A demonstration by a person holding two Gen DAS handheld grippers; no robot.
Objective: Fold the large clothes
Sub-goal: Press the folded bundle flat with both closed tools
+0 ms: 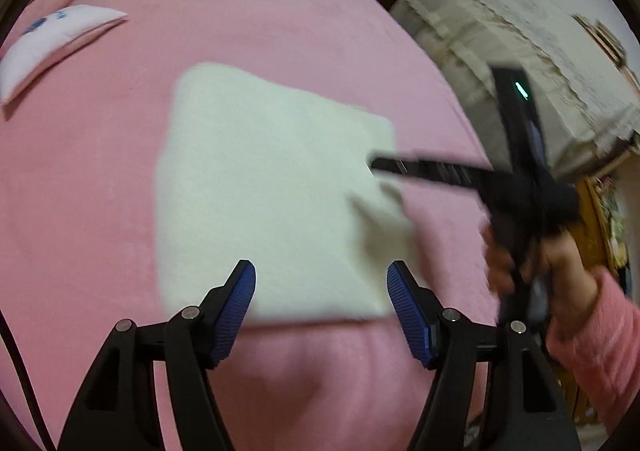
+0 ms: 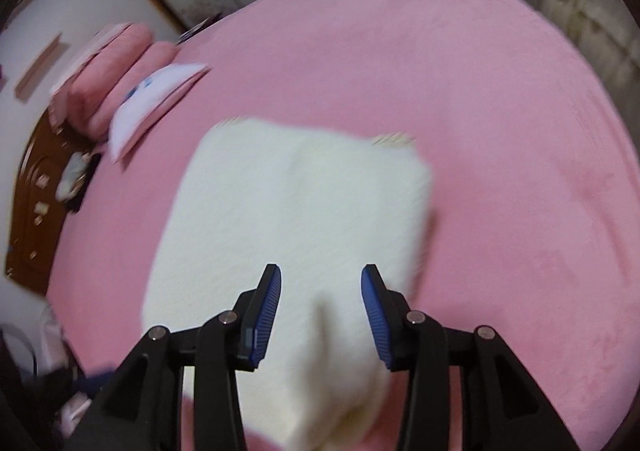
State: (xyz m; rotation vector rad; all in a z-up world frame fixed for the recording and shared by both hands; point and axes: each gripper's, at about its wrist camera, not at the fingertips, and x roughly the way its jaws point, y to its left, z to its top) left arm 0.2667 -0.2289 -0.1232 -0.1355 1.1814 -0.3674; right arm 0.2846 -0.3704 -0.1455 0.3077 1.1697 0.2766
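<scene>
I've got the white garment [image 1: 264, 187] folded square on the pink bed [image 1: 280, 31], so my left gripper [image 1: 321, 271] and right gripper [image 2: 321, 275] hang spread, pinching nothing.

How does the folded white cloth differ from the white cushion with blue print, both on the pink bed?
The folded white cloth lies in the middle of the pink bed, right ahead of both claws; the white cushion sits at the far left edge. The cloth is plain; the cushion carries a blue print and a pink border. The cloth looks larger in view. Both are white and rest on the bed.
</scene>
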